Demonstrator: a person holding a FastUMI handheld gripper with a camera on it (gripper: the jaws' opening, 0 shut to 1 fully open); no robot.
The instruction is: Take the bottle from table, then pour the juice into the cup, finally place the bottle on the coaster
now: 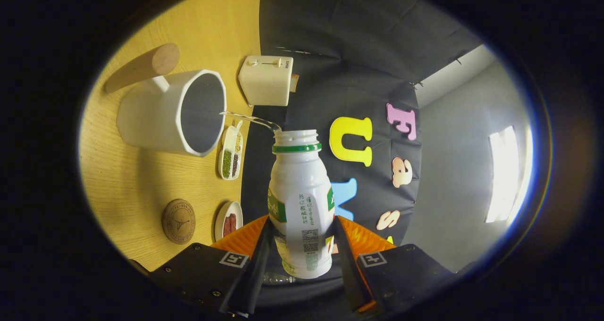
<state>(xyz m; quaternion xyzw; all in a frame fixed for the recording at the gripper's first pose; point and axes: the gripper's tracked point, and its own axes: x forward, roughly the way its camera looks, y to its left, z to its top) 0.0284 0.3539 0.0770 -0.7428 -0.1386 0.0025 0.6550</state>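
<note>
**Pouring, with the bottle clamped low on its body**

My gripper (302,259) is closed on the bottle (300,203), one finger pressing each side of its lower body. The bottle is tipped over, its open mouth aimed at the cup (170,113), and a thin clear stream (247,119) arcs from the mouth over the cup's rim.

I judge the bottle to be light, thin-walled plastic with a smooth, printed skin, so it could slip or dent under a hard squeeze. Gripping the wide lower body, below the green neck ring, seems right; the narrow neck would give less purchase. It will grow lighter as it empties, so I'd expect little strain.

The cup is white, faceted, with a wooden handle (144,67), standing on the counter (122,189); I cannot see any liquid level inside it. Near the counter's far edge sit a divided dish (230,152) of beans and a small plate (229,221) with something red. The round wooden coaster (179,221) lies bare beside that plate, well apart from the cup.
</note>
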